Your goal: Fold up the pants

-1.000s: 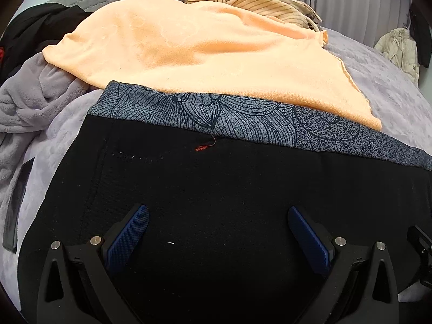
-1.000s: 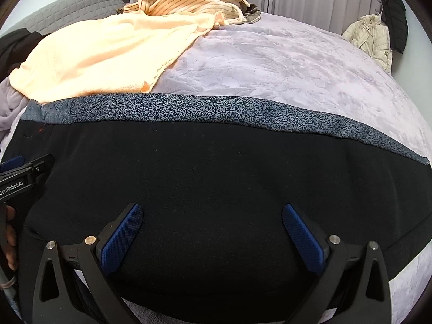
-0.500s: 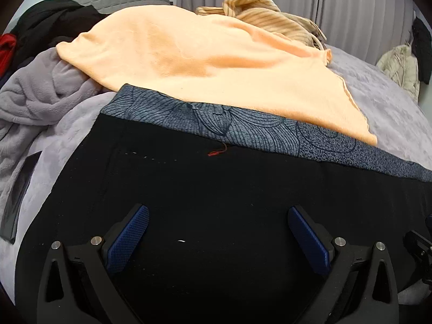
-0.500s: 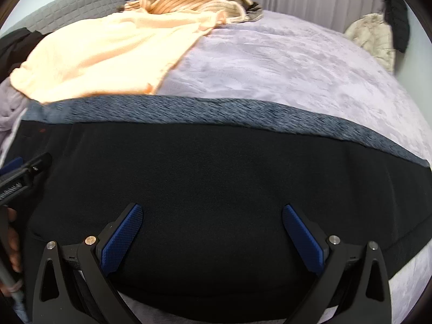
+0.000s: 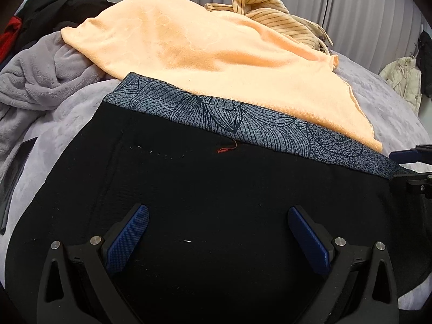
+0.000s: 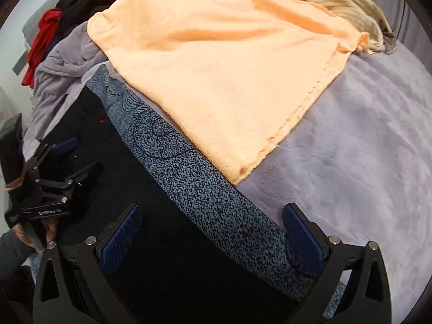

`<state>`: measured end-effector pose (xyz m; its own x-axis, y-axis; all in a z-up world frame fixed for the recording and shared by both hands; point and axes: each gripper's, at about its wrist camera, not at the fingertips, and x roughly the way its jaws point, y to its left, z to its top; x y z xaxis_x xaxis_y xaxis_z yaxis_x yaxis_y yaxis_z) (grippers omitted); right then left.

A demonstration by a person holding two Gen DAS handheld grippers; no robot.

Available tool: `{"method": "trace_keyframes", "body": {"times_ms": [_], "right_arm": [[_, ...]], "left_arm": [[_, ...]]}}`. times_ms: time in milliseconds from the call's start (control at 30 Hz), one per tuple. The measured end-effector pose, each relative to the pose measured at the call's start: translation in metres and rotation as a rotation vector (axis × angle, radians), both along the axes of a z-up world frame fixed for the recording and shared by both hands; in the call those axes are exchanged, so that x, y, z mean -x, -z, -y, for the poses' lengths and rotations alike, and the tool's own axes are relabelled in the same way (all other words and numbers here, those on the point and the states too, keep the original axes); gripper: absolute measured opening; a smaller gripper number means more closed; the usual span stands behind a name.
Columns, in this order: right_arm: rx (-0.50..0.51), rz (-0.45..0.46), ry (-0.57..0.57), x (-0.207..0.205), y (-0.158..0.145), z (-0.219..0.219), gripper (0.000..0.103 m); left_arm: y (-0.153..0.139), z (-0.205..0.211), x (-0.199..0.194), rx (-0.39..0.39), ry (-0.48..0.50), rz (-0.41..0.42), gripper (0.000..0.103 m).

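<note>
Black pants (image 5: 205, 194) lie flat on a lilac bed, with a blue-grey patterned layer (image 5: 243, 124) showing along their far edge. My left gripper (image 5: 218, 237) is open just above the black cloth, holding nothing. My right gripper (image 6: 213, 235) is open and empty, over the boundary between the black pants (image 6: 113, 183) and the patterned strip (image 6: 205, 186). The right gripper shows at the right edge of the left wrist view (image 5: 413, 167). The left gripper shows at the left of the right wrist view (image 6: 67, 159).
An orange towel (image 5: 216, 56) overlaps the far edge of the patterned cloth. Behind it lie a striped beige garment (image 5: 278, 21), a grey fleece (image 5: 35, 81) and black and red clothes (image 6: 46, 32). Lilac bedspread (image 6: 364, 140) stretches to the right.
My right gripper has swung left and turned, so it now looks along the patterned strip toward the towel. The left gripper shifted slightly toward the pants' left end. Both stay open.
</note>
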<state>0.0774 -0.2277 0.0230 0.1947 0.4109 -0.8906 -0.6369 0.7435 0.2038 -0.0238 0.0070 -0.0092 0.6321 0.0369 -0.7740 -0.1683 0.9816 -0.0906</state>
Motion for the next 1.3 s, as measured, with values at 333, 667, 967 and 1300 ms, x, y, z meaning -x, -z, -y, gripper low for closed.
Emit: {"method": "trace_keyframes", "body": {"times_ms": [333, 667, 967, 1300], "right_arm": [[-0.141, -0.156, -0.389, 0.033, 0.003, -0.026, 0.080], [0.007, 0.005, -0.402, 0.022, 0.049, -0.090, 0.103], [0.070, 0.060, -0.312, 0.041, 0.019, -0.094, 0.015], [0.167, 0.333, -0.345, 0.131, -0.028, -0.090, 0.013]], "left_arm": [[0.002, -0.001, 0.003, -0.015, -0.002, 0.039, 0.103], [0.004, -0.003, 0.000, -0.012, -0.005, 0.027, 0.103], [-0.006, -0.011, 0.002, 0.034, 0.003, 0.014, 0.103], [-0.085, -0.080, 0.019, 0.395, -0.143, 0.062, 0.103]]}}
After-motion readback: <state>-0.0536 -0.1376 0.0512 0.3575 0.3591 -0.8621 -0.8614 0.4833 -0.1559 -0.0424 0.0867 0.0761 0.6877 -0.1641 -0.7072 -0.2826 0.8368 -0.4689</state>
